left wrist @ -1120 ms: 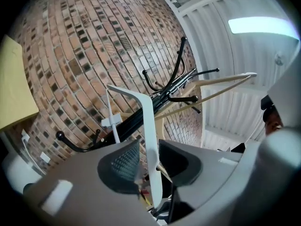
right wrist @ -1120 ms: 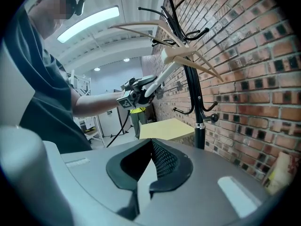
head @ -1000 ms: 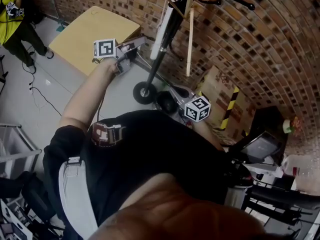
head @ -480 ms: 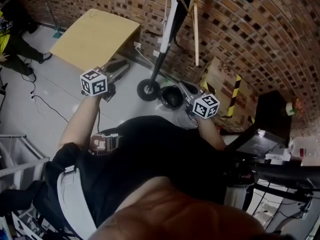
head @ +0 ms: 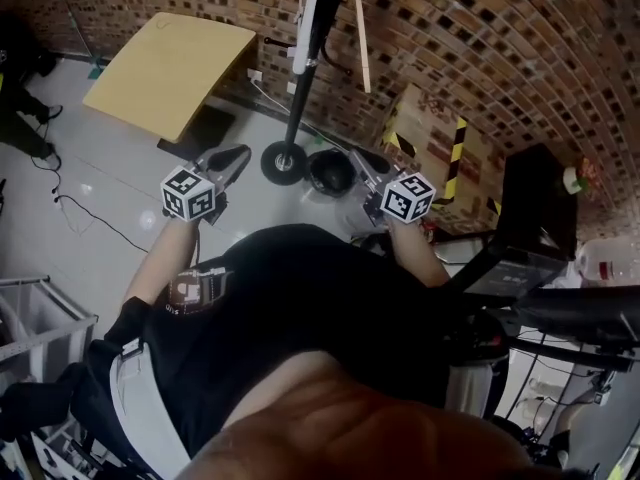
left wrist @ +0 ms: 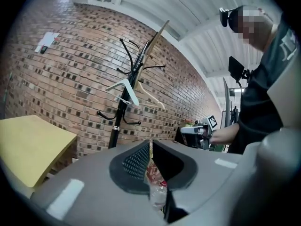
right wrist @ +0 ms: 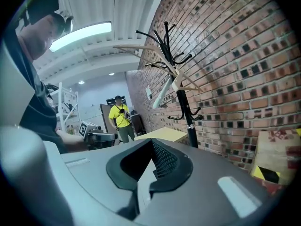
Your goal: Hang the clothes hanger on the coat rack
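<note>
Hanger (left wrist: 130,92): light, stiff, likely plastic; on coat rack (left wrist: 116,126), upper centre; best taken by an arm.
Left gripper (left wrist: 150,143): jaws just closing, nearly together, empty.
Right gripper (right wrist: 151,141): closed, empty.

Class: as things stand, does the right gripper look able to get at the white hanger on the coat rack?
Probably yes, with a stretch: nothing stands between the right gripper and the white hanger on the coat rack. It hangs high above the gripper, whose jaws are together and empty.
</note>
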The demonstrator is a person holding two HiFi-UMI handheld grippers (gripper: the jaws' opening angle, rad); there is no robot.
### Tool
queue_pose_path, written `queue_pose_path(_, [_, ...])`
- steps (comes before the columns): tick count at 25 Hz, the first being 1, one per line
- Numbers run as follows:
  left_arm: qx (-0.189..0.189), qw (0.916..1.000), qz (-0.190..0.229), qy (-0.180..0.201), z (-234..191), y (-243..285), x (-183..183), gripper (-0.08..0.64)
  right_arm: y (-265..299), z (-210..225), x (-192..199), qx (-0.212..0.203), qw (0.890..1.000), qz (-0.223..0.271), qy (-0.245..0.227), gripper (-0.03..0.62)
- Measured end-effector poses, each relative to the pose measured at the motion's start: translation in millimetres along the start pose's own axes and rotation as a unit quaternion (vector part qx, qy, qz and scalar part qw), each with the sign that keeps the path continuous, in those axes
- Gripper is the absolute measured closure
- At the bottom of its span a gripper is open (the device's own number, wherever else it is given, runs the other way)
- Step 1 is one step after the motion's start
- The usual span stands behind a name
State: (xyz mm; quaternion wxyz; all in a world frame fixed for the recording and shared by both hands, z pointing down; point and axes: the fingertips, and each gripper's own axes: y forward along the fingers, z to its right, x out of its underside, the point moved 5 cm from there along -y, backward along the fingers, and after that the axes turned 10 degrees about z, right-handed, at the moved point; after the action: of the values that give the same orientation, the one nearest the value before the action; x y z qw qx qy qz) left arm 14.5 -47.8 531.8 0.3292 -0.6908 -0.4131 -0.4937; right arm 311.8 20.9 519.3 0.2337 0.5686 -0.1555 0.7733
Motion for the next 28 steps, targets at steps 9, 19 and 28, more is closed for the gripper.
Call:
queue_pose_path(9, [-0.007, 1.0, 0.006, 0.001, 95, 63, 28, 0.557, -104, 34, -14, 0.005, 1.0, 0.003, -0.012, 0.578])
queue_pose_path(19, [0.059, 0.9981, -0.017, 0.0, 170, 144, 54, 0.557, -189, 70, -14, 0.047, 0.999, -0.01, -0.019, 0.58])
queue_pose_path(28, [0.088, 0.9955, -0.034, 0.012, 160, 150, 50, 0.557, -197, 67, -5, 0.077, 0.997, 0.007, -0.007, 0.58])
